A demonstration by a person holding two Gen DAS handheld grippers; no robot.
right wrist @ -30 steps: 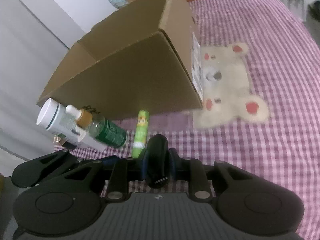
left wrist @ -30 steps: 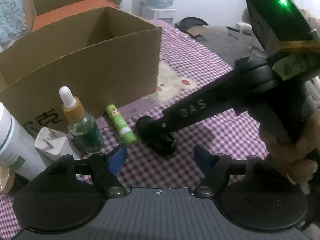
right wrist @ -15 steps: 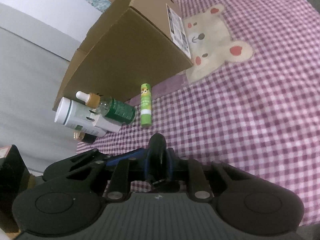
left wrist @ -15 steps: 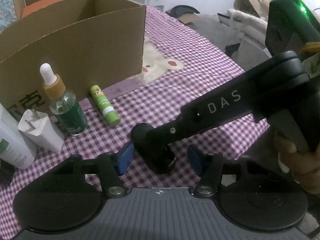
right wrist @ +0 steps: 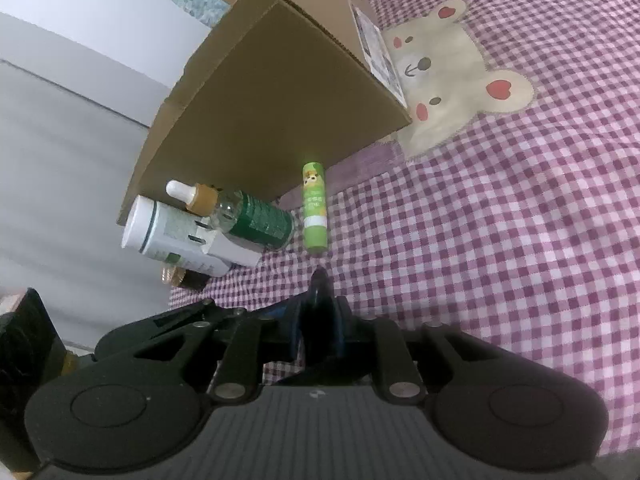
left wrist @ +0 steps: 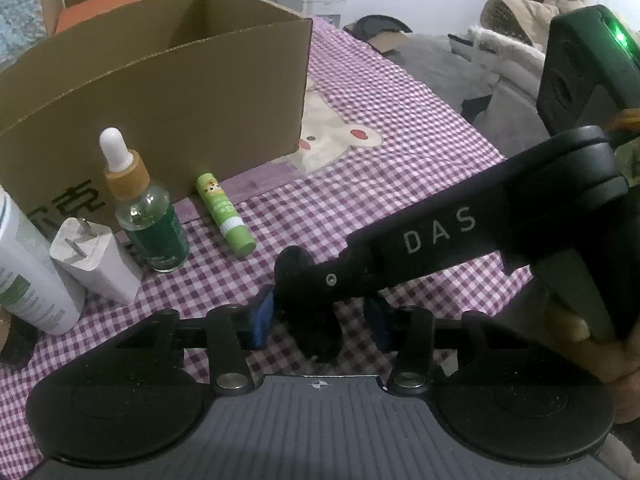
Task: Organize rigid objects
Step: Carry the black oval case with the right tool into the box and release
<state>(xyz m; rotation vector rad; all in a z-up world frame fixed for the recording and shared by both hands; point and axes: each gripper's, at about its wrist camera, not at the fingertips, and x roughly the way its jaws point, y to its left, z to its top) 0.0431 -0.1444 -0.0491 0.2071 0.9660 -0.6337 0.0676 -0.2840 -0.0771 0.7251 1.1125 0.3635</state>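
Black obj (right wrist: 318, 322) in R claw (right wrist: 318, 332); L-view-only hand (left wrist: 600, 344).

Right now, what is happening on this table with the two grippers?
The right gripper is shut on a small black object and holds it between the open fingers of the left gripper, which looks like a handover. A green stick, a dropper bottle, a white charger and a white bottle wait beside the cardboard box.

A: What sits at centre frame?
B: A green tube (right wrist: 314, 210) on the checked cloth (right wrist: 500, 240), beside a dropper bottle (right wrist: 240, 216), below the cardboard box (right wrist: 288, 100).
A: And the right hand-held gripper (right wrist: 318, 328)?
B: Clamped on a dark object (right wrist: 319, 312), bottom centre.
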